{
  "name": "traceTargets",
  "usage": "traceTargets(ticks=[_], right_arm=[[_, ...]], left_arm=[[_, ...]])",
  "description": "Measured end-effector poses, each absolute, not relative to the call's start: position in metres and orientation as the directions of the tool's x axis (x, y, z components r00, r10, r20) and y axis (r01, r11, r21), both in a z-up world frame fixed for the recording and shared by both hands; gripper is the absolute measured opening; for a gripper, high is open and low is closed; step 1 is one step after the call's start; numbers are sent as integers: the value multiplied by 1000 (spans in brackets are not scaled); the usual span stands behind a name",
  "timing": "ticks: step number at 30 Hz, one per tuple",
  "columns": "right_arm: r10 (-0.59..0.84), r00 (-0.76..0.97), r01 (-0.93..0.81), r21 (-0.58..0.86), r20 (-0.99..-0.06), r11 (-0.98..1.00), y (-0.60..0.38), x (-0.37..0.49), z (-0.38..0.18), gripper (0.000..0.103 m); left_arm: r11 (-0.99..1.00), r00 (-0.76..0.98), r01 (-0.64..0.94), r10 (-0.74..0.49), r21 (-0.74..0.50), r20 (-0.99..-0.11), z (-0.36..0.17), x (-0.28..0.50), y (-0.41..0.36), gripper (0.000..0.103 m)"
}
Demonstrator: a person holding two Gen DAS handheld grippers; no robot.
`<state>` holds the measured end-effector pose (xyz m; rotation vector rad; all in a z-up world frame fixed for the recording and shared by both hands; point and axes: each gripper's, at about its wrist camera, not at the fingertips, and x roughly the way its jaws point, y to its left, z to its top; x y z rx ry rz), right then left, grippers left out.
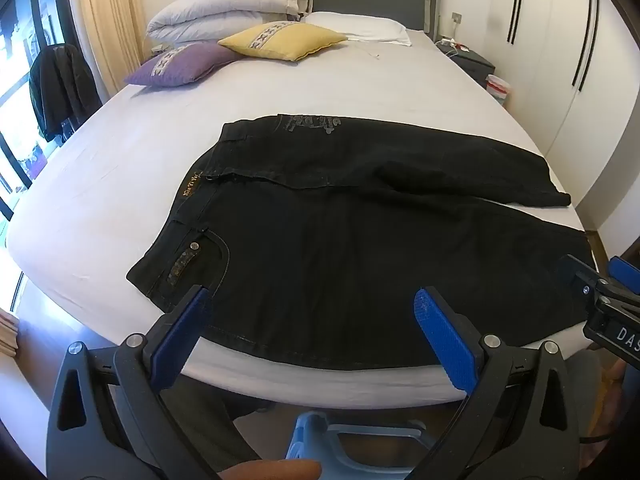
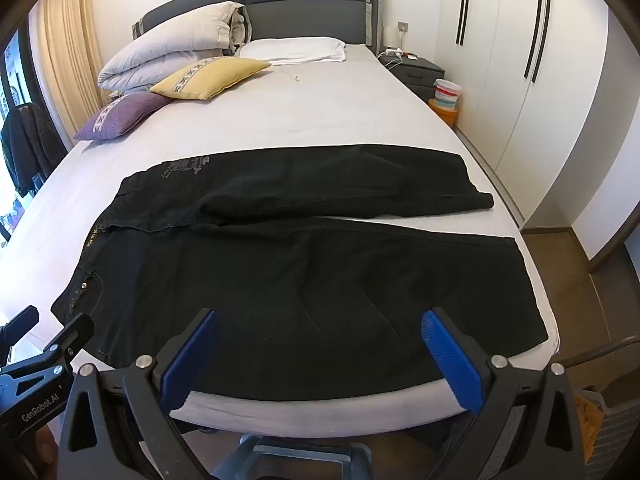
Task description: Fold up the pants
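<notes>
The left gripper (image 1: 312,312) stands with its jaws fully spread and holds nothing; its blue pads (image 1: 442,336) hang above the near edge of the pants (image 1: 340,248), with no contact visible. The right gripper (image 2: 320,344) is likewise spread wide and empty, its pads (image 2: 450,364) above the near hem area of the same garment.

The pants lie flat across the foot of the bed (image 1: 360,92), waistband toward the left, legs running to the right. The far leg is creased and partly bunched; the near leg lies smooth.

View differences:
- The left wrist view shows the waistband label and the front pocket (image 1: 196,256) with its rivet clearly. It also shows the right gripper at its right edge.
- The right wrist view shows both leg ends (image 2: 516,280) in full, the near one reaching the bed's right edge. It shows the left gripper (image 2: 44,344) at its lower left.
- Both views show the folded duvet (image 2: 172,56), a yellow cushion (image 2: 208,76), a purple cushion (image 2: 120,116) and a white pillow (image 2: 296,50) at the head.
- The right view shows a nightstand (image 2: 416,70) and what appears to be a striped bin (image 2: 446,94) beside it.
</notes>
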<state>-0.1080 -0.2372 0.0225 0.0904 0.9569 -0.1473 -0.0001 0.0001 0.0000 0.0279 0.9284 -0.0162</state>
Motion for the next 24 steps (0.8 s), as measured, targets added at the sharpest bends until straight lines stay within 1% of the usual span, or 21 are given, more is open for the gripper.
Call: traceTargets(ticks=[24], right_arm=[[-94, 566, 161, -2, -819, 987, -240, -109, 19, 103]], left_arm=[[999, 594, 27, 2, 22, -804, 0, 0, 0, 103]])
